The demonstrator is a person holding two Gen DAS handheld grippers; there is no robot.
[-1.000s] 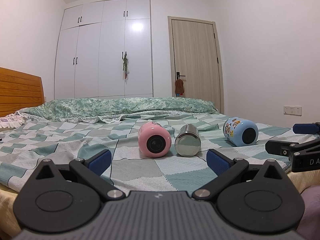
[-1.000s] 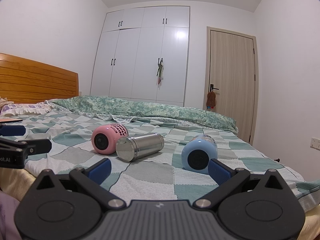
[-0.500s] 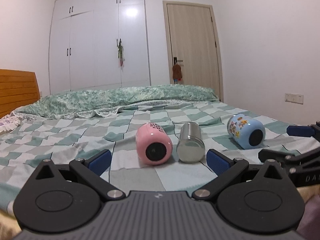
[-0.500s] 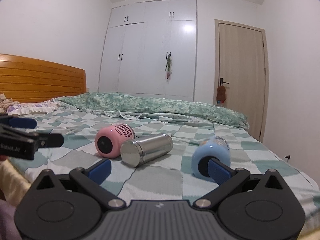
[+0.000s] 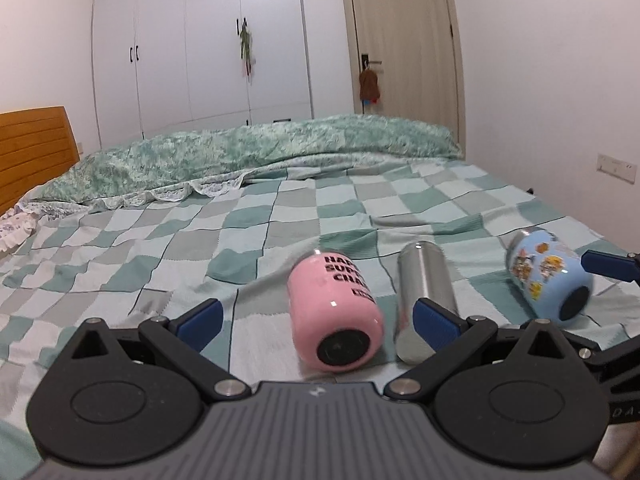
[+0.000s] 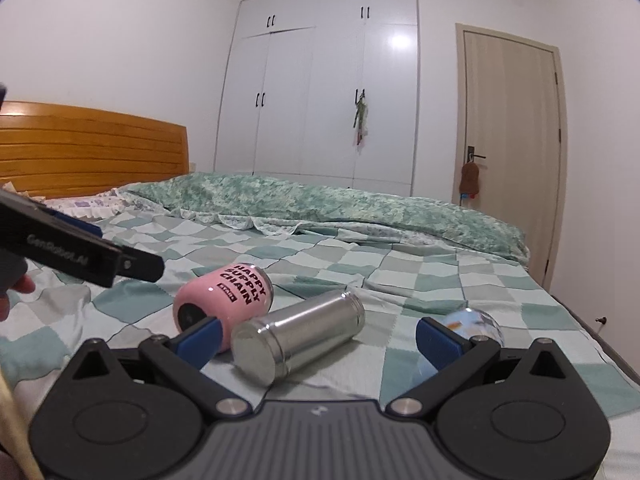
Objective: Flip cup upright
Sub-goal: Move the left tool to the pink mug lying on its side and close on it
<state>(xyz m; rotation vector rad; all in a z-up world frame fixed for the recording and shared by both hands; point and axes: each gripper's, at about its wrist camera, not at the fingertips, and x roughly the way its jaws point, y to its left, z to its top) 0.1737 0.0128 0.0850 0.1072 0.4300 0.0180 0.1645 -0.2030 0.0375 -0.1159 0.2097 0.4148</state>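
Note:
Three cups lie on their sides on the checked bedspread (image 5: 160,248): a pink cup (image 5: 334,318) with black lettering, a steel cup (image 5: 424,284) and a light blue cartoon cup (image 5: 548,276). My left gripper (image 5: 316,316) is open and empty, just short of the pink cup's base. My right gripper (image 6: 318,338) is open and empty, with the steel cup (image 6: 300,338) between and beyond its fingertips. The pink cup (image 6: 226,298) is at its left, the blue cup (image 6: 472,322) partly hidden behind its right finger.
A rumpled green quilt (image 5: 260,160) lies across the bed's far side. A wooden headboard (image 6: 88,148) stands at the left. White wardrobes (image 6: 332,100) and a door (image 6: 512,152) are behind. The left gripper's body (image 6: 72,248) shows in the right wrist view.
Both grippers have risen and moved forward over the bed toward the cups, which now look larger and closer. The cups have not moved. Both grippers stay open.

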